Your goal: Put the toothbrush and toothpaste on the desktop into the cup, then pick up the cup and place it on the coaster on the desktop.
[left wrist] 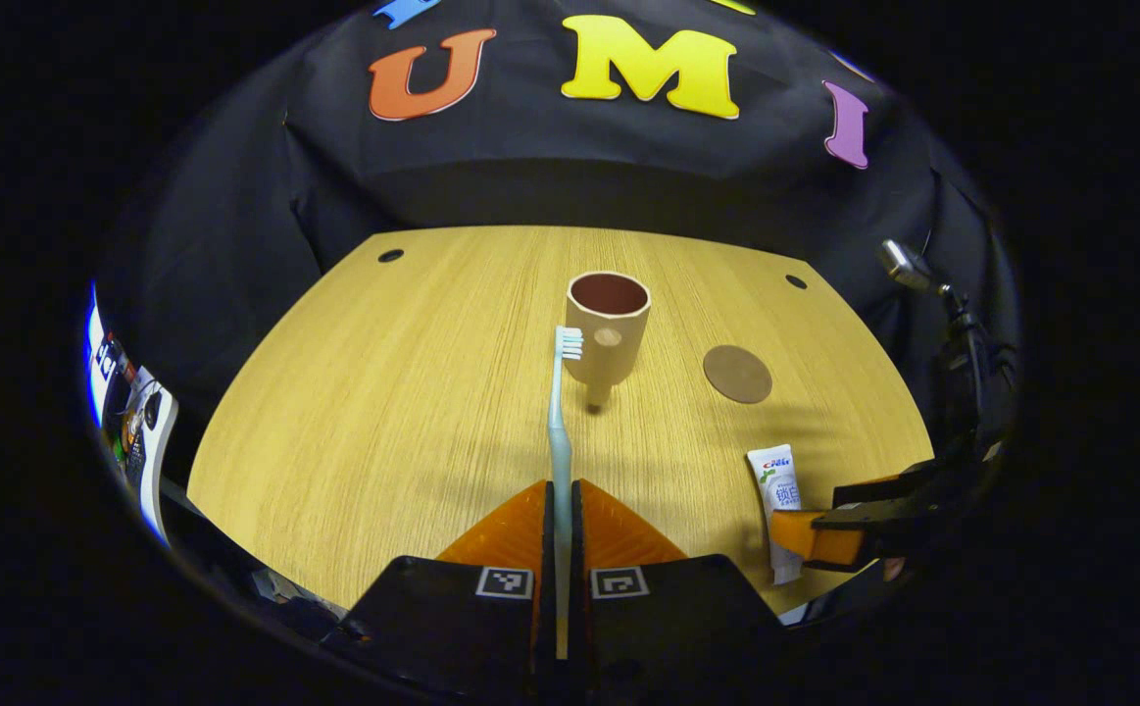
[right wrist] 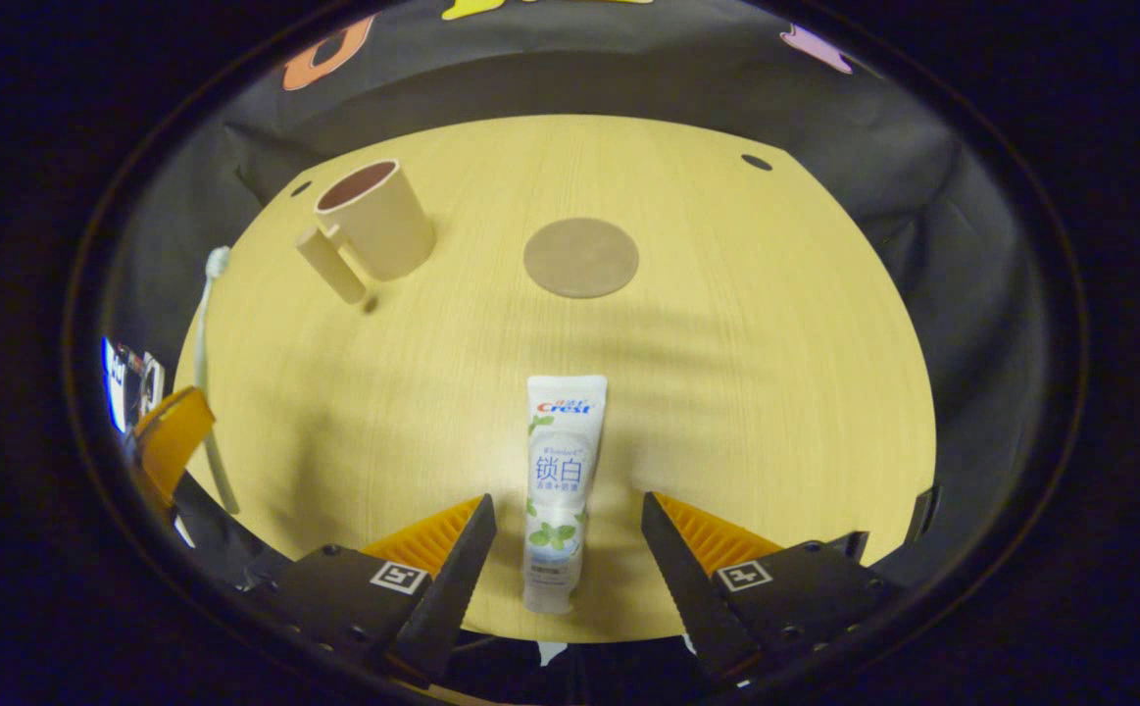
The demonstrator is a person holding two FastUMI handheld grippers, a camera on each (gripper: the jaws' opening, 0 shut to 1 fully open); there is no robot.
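Note:
My left gripper is shut on the handle of a pale blue toothbrush, which is lifted off the wooden table with its white bristles pointing toward the tan cup. The cup stands upright, its handle facing me. A round brown coaster lies to the cup's right. The white toothpaste tube lies flat near the front edge, between the spread fingers of my open right gripper, which do not touch it. The right gripper view also has the cup, coaster and toothbrush at far left.
Two small dark holes mark the table's far corners. A metal fitting on a dark stand rises beyond the right edge. A lit screen stands off the left edge.

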